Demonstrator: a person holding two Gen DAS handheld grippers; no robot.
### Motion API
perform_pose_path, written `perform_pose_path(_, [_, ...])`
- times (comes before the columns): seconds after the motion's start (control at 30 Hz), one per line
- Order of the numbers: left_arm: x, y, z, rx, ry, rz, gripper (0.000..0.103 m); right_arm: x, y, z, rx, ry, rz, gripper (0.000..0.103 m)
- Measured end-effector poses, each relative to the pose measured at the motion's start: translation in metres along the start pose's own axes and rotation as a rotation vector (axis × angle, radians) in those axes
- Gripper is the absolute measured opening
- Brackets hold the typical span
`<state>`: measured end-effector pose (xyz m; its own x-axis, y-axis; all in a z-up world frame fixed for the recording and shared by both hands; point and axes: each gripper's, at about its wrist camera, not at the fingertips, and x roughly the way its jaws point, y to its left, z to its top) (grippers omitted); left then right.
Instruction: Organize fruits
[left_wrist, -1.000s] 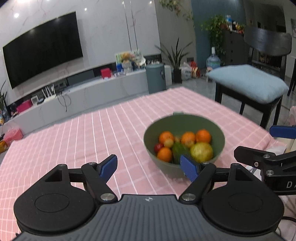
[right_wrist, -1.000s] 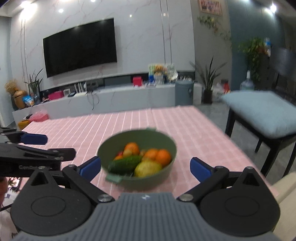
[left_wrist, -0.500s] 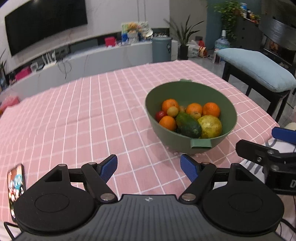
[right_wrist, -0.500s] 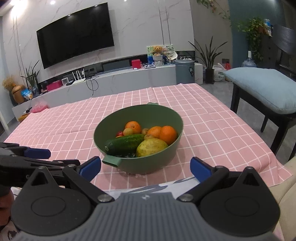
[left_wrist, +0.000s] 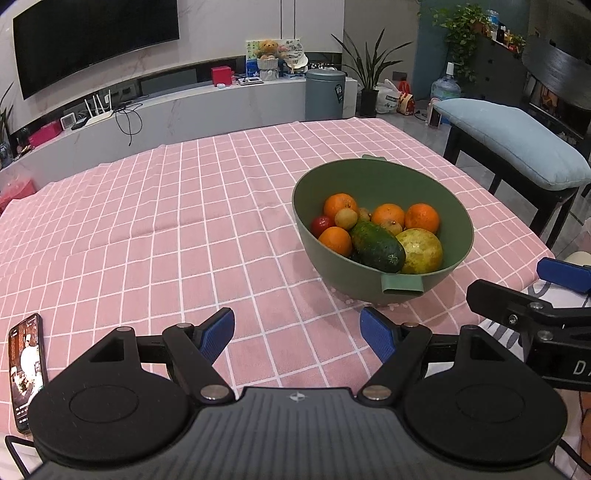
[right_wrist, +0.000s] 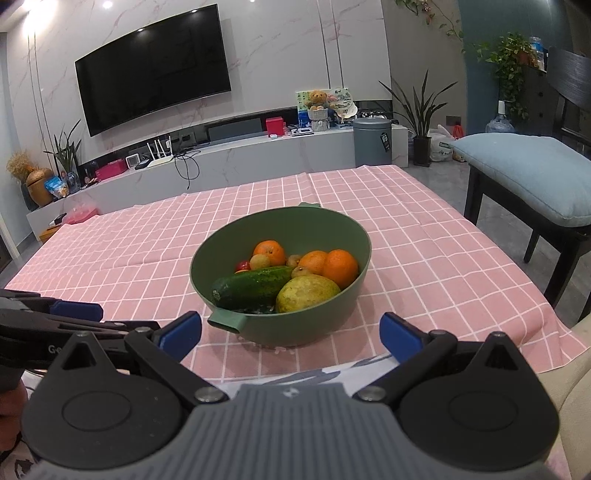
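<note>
A green bowl (left_wrist: 382, 195) stands on the counter (left_wrist: 166, 229), which is covered with a pink checked cloth. The bowl is on the right half of the counter, not far from the near edge, and it has a small flat handle (left_wrist: 402, 285) on the side that faces the cameras.

Inside the bowl lie several fruits close together. A dark green cucumber (left_wrist: 376, 246) lies across the front, and a big yellow-green round fruit (left_wrist: 423, 251) touches it on the right. Behind them are four oranges (left_wrist: 422, 218), a small red fruit (left_wrist: 322, 225) by the left wall, and a few small brownish-yellow fruits (left_wrist: 346, 218) between the oranges.

The left hand-held gripper (left_wrist: 297, 332) hovers over the cloth, near the bowl but on the left of it. Its blue pads are wide apart and nothing is between them. The right hand-held gripper (right_wrist: 290, 330) is in front of the bowl, just before the near edge of the counter. Its jaws are also spread wide and it holds nothing; in its own view the bowl appears between the two blue fingers (right_wrist: 400, 336) but farther away, not touched.

A phone (left_wrist: 27, 369) with a lit screen lies on the cloth at the near left corner.
</note>
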<state>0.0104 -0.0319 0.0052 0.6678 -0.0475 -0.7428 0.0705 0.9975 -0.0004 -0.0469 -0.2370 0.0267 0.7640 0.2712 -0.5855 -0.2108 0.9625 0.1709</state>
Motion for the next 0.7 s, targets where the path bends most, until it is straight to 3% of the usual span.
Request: perform_pose_path(0.7, [-0.0015, -0.0014, 0.001, 0.01, 0.001, 0.001, 0.091, 0.0011, 0.0003, -0.0001, -0.013, 0.003, -0.001, 0.098])
